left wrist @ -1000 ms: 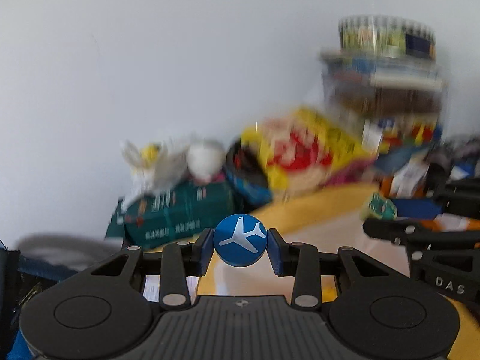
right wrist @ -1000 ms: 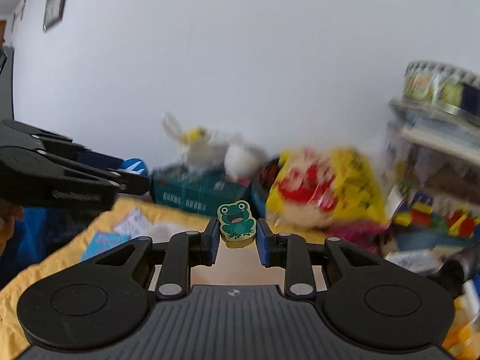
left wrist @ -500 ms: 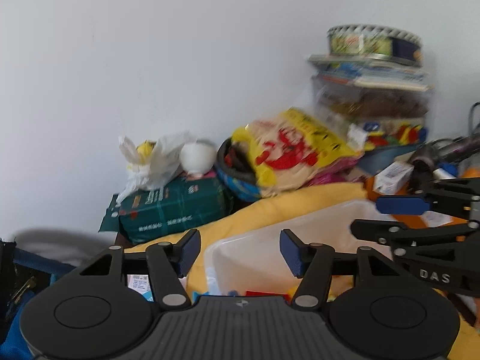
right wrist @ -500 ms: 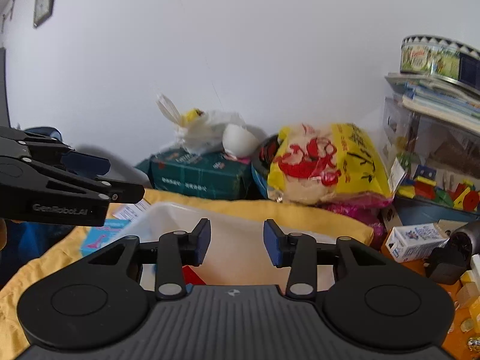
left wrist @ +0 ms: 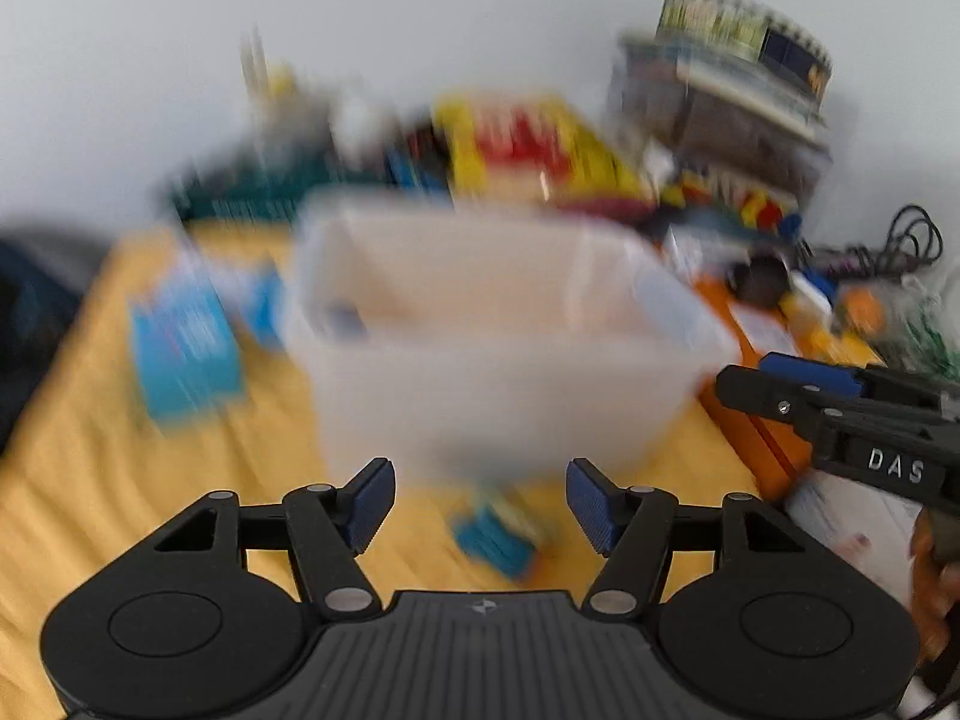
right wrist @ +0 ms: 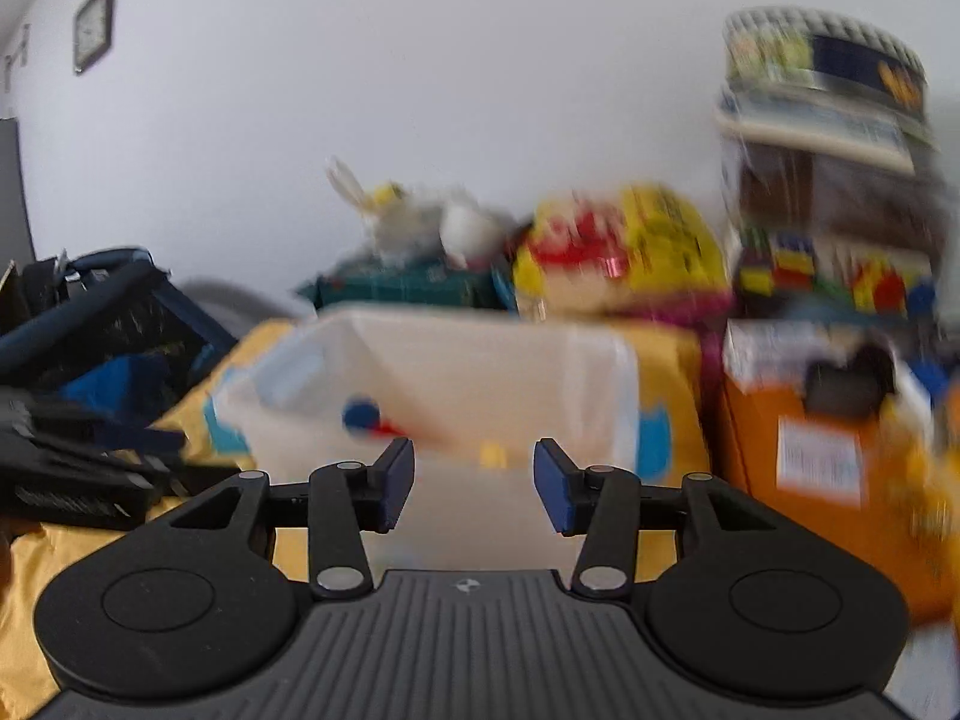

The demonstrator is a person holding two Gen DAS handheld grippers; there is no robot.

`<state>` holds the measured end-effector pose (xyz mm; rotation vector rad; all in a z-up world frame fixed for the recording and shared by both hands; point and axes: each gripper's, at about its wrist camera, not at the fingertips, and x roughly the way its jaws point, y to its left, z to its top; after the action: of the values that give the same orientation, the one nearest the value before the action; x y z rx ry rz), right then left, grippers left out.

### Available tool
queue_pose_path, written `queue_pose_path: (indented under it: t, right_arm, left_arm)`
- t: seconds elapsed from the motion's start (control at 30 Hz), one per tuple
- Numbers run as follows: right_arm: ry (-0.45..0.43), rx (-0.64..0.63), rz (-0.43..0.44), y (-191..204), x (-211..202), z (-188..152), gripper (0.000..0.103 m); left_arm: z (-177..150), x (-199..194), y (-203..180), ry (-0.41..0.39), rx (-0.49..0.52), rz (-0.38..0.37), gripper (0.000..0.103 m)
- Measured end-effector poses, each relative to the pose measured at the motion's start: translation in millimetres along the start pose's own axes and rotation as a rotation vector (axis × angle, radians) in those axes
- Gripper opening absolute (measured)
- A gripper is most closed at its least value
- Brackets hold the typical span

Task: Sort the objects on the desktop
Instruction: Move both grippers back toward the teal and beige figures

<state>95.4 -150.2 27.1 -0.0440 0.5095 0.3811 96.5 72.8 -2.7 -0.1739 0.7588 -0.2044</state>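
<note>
A translucent white plastic bin (left wrist: 498, 360) stands on the yellow cloth; it also shows in the right wrist view (right wrist: 456, 372), with a blue round piece (right wrist: 362, 414) and small red and yellow bits inside. My left gripper (left wrist: 480, 504) is open and empty, in front of the bin and above a small blue object (left wrist: 495, 540) on the cloth. My right gripper (right wrist: 474, 483) is open and empty, just in front of the bin. It also shows at the right of the left wrist view (left wrist: 840, 402). Both views are motion-blurred.
Blue booklets (left wrist: 186, 342) lie left of the bin. Behind it are a yellow-red snack bag (right wrist: 618, 252), a green box (right wrist: 408, 285) and a stack of books and toys (right wrist: 828, 180). An orange box (right wrist: 810, 444) stands at the right. A black bag (right wrist: 102, 324) is at the left.
A second ago the left gripper held a blue airplane ball and the right a green frog piece; both opened and released them over the bin. Both have since pulled back and lowered.
</note>
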Motion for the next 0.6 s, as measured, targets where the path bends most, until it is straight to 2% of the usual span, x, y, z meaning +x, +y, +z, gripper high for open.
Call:
queue_pose_path:
  t: [0.13, 0.23, 0.33, 0.43, 0.53, 0.6]
  right_arm:
    - [0.083, 0.038, -0.015, -1.6, 1.1, -27.4, 0.048]
    - [0.097, 0.028, -0.021, 0.9, -4.9, -39.3, 0.048]
    - [0.110, 0.036, -0.027, 0.9, -8.4, -44.8, 0.048]
    - [0.121, 0.041, -0.034, -0.2, -9.7, -49.3, 0.048]
    - [0.135, 0.040, -0.033, 0.0, -5.9, -52.8, 0.048]
    - [0.146, 0.037, -0.027, 1.8, -2.5, -55.0, 0.048]
  left_arm:
    - [-15.7, 51.9, -3.6, 0.152, -0.048, -0.017, 0.067]
    - [-17.2, 81.3, -4.2, 0.192, -0.051, -0.023, 0.066]
    - [-15.5, 106.8, -2.7, 0.253, -0.056, 0.003, 0.054]
    - [-12.8, 114.7, -1.4, 0.242, -0.054, -0.001, 0.052]
    - [-13.3, 114.3, 1.7, 0.250, -0.030, -0.018, 0.036]
    - [-15.5, 106.3, 3.9, 0.264, 0.006, -0.036, 0.036]
